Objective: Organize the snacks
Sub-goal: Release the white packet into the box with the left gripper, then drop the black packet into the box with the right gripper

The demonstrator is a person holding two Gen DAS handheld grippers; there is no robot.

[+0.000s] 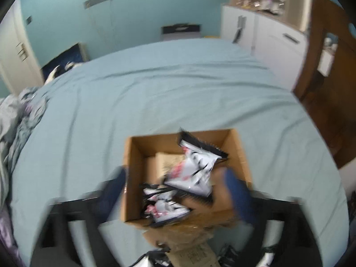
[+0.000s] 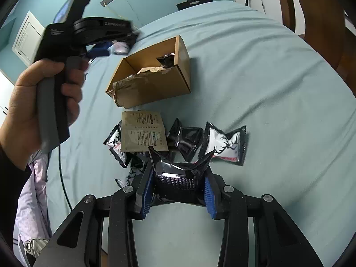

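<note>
One snack dropped in, one more held and ready.

The left gripper (image 1: 178, 191) is wide open over the cardboard box (image 1: 133, 169), and a white snack packet (image 1: 195, 169) sits loose in it. The right gripper (image 2: 178, 189) pinches a black snack packet (image 2: 178, 171). I think it must go over to the box next. More packets (image 2: 224, 142) and a brown paper (image 2: 142, 131) lie between, on the bed (image 2: 267, 77).

cardboard box (image 2: 153, 75): 1 | paper sheet (image 2: 143, 131): 1 | snack packets (image 2: 224, 143) on bed: at least 4
</note>
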